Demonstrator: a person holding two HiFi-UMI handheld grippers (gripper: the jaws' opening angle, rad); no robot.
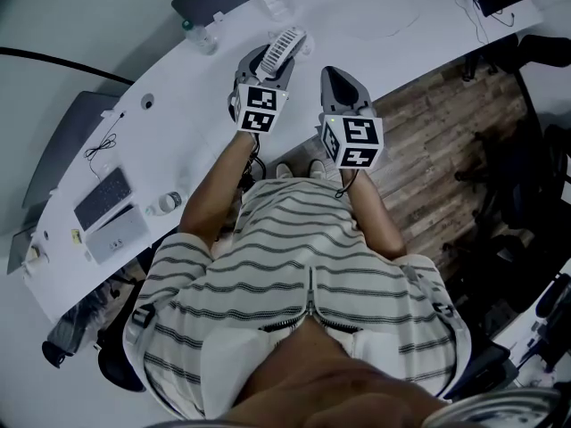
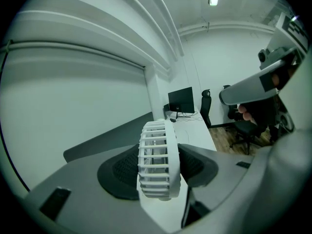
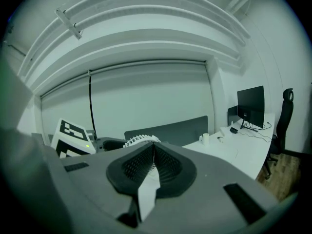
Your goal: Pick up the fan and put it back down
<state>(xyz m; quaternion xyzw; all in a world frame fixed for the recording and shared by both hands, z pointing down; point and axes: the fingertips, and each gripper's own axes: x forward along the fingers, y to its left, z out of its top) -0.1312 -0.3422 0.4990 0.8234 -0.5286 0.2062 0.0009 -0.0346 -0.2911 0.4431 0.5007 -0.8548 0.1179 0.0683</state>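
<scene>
Holding the fan (image 2: pixel 157 150) over the counter (image 1: pixel 178 123) in my left tongs (image 2: pixel 161 169), right tongs (image 3: pixel 152 152) shut and empty, guess next is setting it down gently.

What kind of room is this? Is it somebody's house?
It looks like an office, not a house. There is a long white desk, a computer monitor standing on it, and black office chairs on a wooden floor.
</scene>
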